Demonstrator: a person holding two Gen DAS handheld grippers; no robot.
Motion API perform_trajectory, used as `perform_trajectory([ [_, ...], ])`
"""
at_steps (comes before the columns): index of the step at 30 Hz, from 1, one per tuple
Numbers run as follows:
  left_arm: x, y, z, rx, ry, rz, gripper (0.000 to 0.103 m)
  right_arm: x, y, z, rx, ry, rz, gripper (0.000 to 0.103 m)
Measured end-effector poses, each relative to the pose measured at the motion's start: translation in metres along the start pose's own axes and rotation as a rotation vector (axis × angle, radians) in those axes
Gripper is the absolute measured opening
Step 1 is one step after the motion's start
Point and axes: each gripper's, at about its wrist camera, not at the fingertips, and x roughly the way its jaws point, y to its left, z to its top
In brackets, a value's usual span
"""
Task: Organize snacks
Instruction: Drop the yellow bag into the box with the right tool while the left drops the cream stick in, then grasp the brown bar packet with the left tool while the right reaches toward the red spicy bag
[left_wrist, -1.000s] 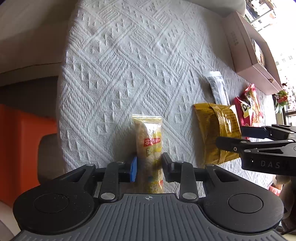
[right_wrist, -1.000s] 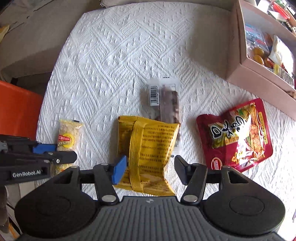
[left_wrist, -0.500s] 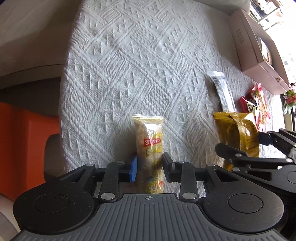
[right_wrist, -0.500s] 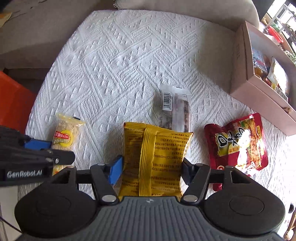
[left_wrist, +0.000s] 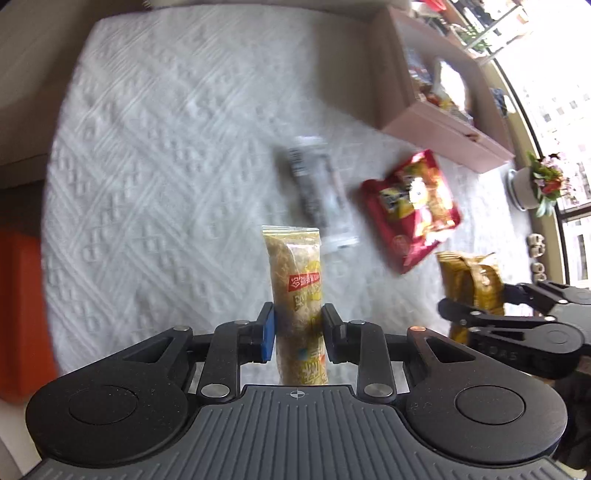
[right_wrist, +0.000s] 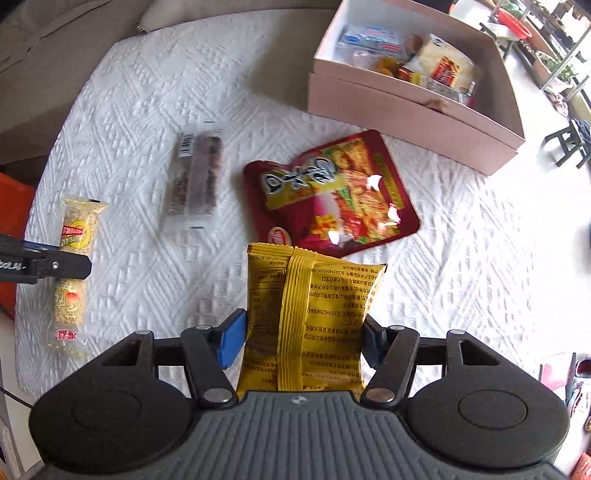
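1. The left claw (left_wrist: 297, 334) is clamped on a slim noodle-snack packet (left_wrist: 297, 295).
2. The right claw (right_wrist: 303, 341) grips a yellow packet (right_wrist: 310, 325), both raised side by side.

Cloth (right_wrist: 122, 110): white, embossed diamond pattern. Noodle bar (left_wrist: 297, 291): pale yellow in clear wrap, red label with white text. Yellow bag (right_wrist: 310, 325): mustard yellow, small black print, ribbed seam. Red pouch (right_wrist: 332, 195): dark red, yellow panel, black-and-white script, orange food photo. Dark bar (right_wrist: 197, 181): clear wrap, brown filling, white barcode patch. Box (right_wrist: 406, 110): pink outside, white inside. Left hand-held gripper (left_wrist: 297, 328) and right hand-held gripper (right_wrist: 303, 341): black, one blue pad each. Flowerpot (left_wrist: 526, 186): white, red blooms, green leaves.
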Motion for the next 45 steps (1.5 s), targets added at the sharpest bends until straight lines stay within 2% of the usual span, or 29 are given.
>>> perform_trajectory([
  [3,-0.015,-0.041,0.024,0.029,-0.087,-0.079,0.031,-0.005,-0.027,-0.007,0.022,-0.008,-0.014,0.063],
  [6,-0.032,-0.079,0.066,0.070,-0.228,-0.119,0.031,-0.011,-0.054,-0.014,0.038,-0.017,-0.019,0.063],
  [9,-0.037,-0.107,0.119,0.064,-0.342,-0.154,0.031,-0.016,-0.076,-0.023,0.053,-0.026,-0.020,0.063],
  [10,-0.035,-0.114,0.137,0.062,-0.368,-0.180,0.031,-0.017,-0.082,-0.026,0.059,-0.027,-0.019,0.063],
  [12,-0.027,-0.119,0.165,0.025,-0.361,-0.239,0.031,-0.018,-0.092,-0.031,0.073,-0.027,-0.019,0.063],
  [14,-0.025,-0.119,0.176,-0.014,-0.371,-0.259,0.031,-0.020,-0.100,-0.034,0.084,-0.028,-0.019,0.063],
  [16,-0.028,-0.122,0.170,0.014,-0.413,-0.192,0.031,-0.022,-0.107,-0.038,0.092,-0.036,-0.020,0.063],
  [18,-0.022,-0.119,0.156,0.032,-0.407,-0.125,0.031,-0.022,-0.115,-0.039,0.100,-0.039,-0.018,0.063],
  [22,-0.001,-0.086,0.109,0.018,-0.285,-0.046,0.031,-0.027,-0.131,-0.026,0.142,-0.070,0.017,0.063],
  [24,0.013,-0.076,0.081,0.007,-0.224,-0.004,0.031,-0.041,-0.135,-0.007,0.144,-0.137,0.035,0.063],
  [27,0.034,-0.063,0.041,-0.047,-0.113,-0.019,0.031,-0.067,-0.137,0.037,0.126,-0.282,0.054,0.063],
  [29,0.044,-0.059,0.021,-0.077,-0.061,-0.024,0.031,-0.090,-0.138,0.076,0.133,-0.409,0.080,0.064],
  [32,0.049,-0.054,0.005,-0.113,-0.033,-0.038,0.031,-0.107,-0.138,0.120,0.153,-0.523,0.054,0.093],
  [34,0.047,-0.050,0.002,-0.127,-0.046,-0.047,0.031,-0.100,-0.136,0.135,0.141,-0.499,0.022,0.093],
  [36,0.044,-0.044,0.005,-0.131,-0.064,-0.043,0.031,-0.090,-0.137,0.137,0.141,-0.445,0.043,0.093],
  [39,0.040,-0.032,0.018,-0.152,-0.090,-0.026,0.031,-0.058,-0.129,0.120,0.153,-0.331,0.088,0.093],
  [45,0.043,-0.006,0.047,-0.209,-0.110,0.040,0.031,-0.003,-0.099,0.070,0.172,-0.127,0.102,0.093],
])
